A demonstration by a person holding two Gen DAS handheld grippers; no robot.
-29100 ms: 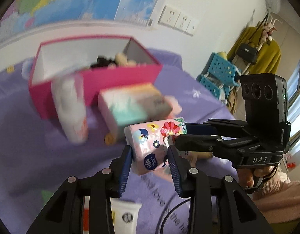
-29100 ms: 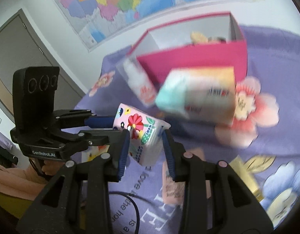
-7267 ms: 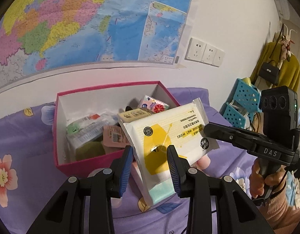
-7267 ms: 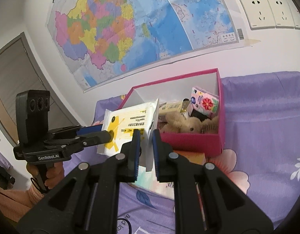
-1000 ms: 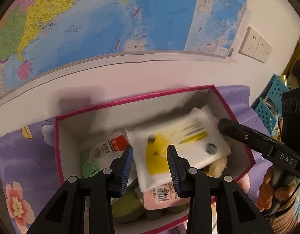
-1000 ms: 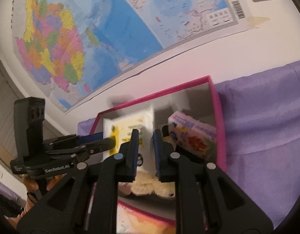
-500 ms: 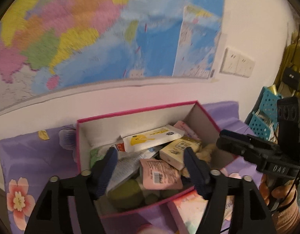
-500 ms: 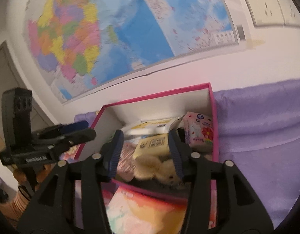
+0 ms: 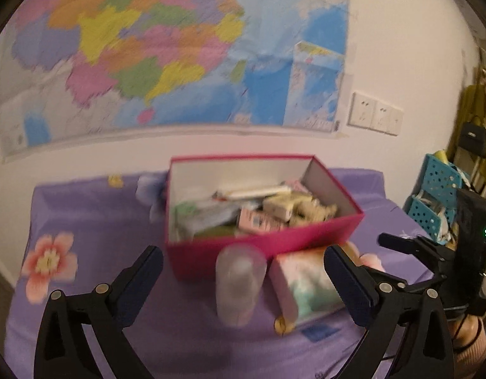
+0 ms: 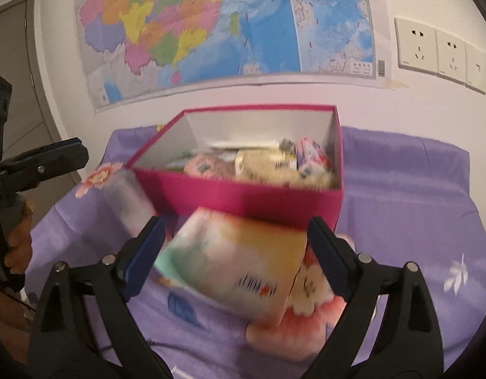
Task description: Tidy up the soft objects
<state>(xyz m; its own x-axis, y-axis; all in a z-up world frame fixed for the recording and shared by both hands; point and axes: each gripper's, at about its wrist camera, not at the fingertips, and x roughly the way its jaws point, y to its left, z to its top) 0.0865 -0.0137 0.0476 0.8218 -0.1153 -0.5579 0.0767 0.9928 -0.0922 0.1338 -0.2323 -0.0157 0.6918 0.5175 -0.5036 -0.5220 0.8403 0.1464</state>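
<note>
The yellow wipes pack [image 9: 252, 193], held by both a second ago, now lies inside the pink box [image 9: 262, 246]; the left hand-held gripper [image 9: 243, 271] and right hand-held gripper [image 10: 236, 246] gape wide, empty; the pastel tissue pack [image 10: 233, 262] on the tabletop [image 10: 416, 189] probably comes next.

Purple floral bedsheet [image 10: 400, 189], pink box [image 10: 243, 195], tissue pack [image 10: 236, 262], bottle [image 9: 240, 284]

Both grippers hang in front of the open pink cardboard box [image 9: 262, 246], on its near side. The left gripper [image 9: 243, 271] has its blue-padded jaws spread wide and holds nothing. The right gripper [image 10: 236, 246] is likewise spread wide and empty-handed, level with the box's front wall.
</note>
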